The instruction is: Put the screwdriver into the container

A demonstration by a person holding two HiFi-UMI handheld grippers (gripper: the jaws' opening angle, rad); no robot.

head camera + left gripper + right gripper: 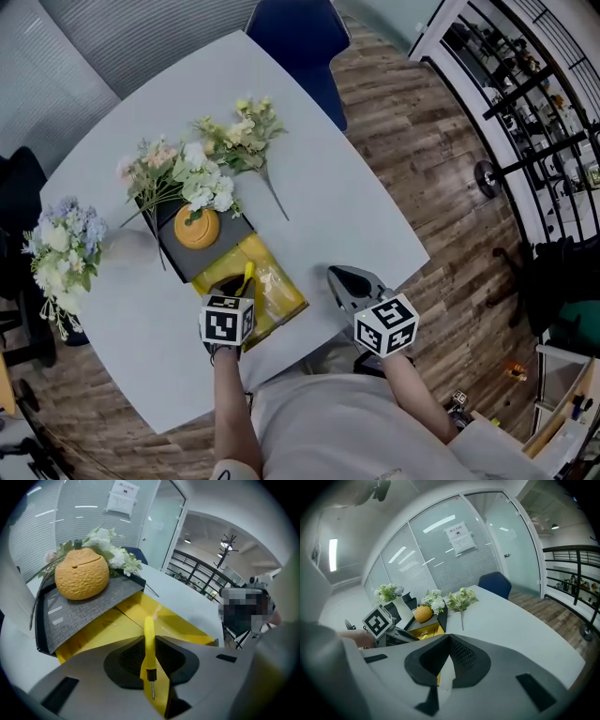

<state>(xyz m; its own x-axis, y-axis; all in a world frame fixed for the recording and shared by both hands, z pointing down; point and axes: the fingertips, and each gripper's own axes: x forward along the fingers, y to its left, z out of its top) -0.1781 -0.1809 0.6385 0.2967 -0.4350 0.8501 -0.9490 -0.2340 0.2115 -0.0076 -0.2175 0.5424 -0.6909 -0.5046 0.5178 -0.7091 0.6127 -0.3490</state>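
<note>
Our left tongs [149,641] clamped on the yellow screwdriver [149,625] above the yellow container [93,630], our right tongs [449,638] together, empty, over the counter [511,620].

A round orange ceramic jar [197,228] is sitting on a dark grey-lined tray [228,246], which is overlapping the far end of a yellow plastic container [278,292] on the white worktop [356,211].

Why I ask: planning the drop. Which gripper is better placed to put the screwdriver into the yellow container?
Left. The left gripper clamps the screwdriver over the yellow container; the right gripper is shut, empty, beside it.
</note>
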